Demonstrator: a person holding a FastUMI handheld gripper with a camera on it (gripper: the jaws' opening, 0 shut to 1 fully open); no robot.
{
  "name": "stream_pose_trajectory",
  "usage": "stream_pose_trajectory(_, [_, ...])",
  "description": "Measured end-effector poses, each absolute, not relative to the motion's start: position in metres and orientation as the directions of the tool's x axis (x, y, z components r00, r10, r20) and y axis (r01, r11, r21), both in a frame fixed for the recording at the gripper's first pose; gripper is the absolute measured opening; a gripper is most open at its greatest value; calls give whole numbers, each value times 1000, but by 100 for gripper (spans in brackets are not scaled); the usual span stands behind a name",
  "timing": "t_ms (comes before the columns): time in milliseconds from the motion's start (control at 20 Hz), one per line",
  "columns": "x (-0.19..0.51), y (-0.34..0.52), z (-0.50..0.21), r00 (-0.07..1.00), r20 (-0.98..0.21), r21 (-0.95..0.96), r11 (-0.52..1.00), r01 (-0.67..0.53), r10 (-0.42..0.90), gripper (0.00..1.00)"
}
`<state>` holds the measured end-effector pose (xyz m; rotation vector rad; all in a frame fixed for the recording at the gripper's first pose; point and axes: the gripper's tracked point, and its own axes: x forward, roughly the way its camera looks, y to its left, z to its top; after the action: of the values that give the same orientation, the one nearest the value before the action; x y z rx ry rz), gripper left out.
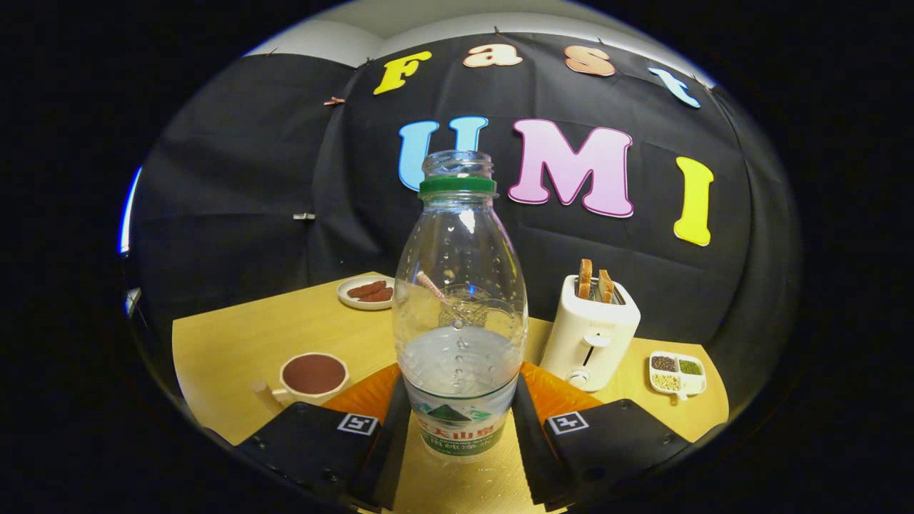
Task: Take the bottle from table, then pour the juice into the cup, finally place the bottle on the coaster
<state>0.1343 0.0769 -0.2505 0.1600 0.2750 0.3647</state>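
The gripper (pixel 460 435) clamps both fingers on the uncapped water bottle (pixel 460 300), held upright between them above the table (pixel 235 328). Tilting early risks spilling before reaching the cup (pixel 313 376) nearby.

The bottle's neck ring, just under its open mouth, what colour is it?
Green. The ring on the clear bottle shows best in the gripper view, with the fingers pressing the bottle's sides.

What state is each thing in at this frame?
Gripper: fingers shut on the bottle's lower body.
Bottle: upright, uncapped, partly filled with clear liquid.
Cup: upright on the table, holds something dark brown.
Toaster: two slices standing up out of its slots.
Small plate: holds reddish-brown pieces.
Divided dish: compartments filled with grains.
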Motion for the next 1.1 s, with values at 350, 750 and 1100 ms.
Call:
stream_pose_trajectory(350, [180, 89, -295, 900, -234, 262, 915, -306, 367, 70])
stream_pose_trajectory(750, [196, 109, -312, 893, -241, 262, 911, -318, 381, 73])
stream_pose_trajectory(1100, [204, 105, -326, 897, -253, 266, 918, -295, 362, 74])
